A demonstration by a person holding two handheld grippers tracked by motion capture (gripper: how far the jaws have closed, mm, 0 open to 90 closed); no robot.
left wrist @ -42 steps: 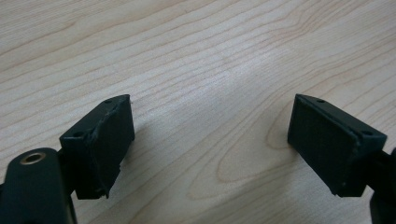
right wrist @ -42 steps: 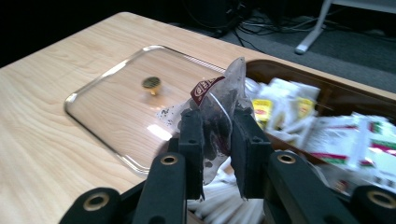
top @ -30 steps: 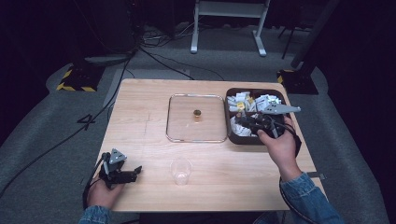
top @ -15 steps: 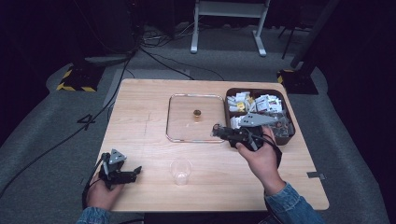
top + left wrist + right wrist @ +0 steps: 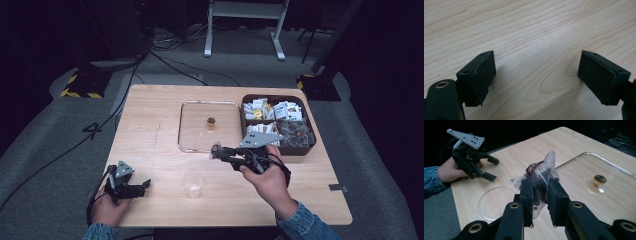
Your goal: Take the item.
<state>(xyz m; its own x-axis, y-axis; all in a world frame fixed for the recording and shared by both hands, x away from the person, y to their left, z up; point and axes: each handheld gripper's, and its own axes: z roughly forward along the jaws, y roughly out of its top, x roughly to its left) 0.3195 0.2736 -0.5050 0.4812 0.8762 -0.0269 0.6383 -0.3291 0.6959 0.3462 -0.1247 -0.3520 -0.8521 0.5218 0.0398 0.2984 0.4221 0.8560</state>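
My right gripper (image 5: 218, 151) (image 5: 540, 192) is shut on a clear packet (image 5: 539, 176) with dark grains inside and a maroon label. It holds the packet above the table, just past the near edge of a glass lid (image 5: 209, 125) (image 5: 599, 173) with a brass knob (image 5: 211, 121) (image 5: 600, 179). A clear plastic cup (image 5: 193, 182) (image 5: 492, 202) stands near the front, below and left of the packet. My left gripper (image 5: 141, 186) (image 5: 536, 75) rests at the table's front left, open, with bare wood between its jaws; it also appears in the right gripper view (image 5: 489, 168).
A dark box (image 5: 307, 148) holding several packets sits at the right side of the wooden table (image 5: 150, 125). Cables and a stand's feet lie on the floor beyond the far edge.
My right gripper has carried the packet out of the box, leftward and toward the front, past the lid's near edge toward the cup. The left gripper has stayed still.
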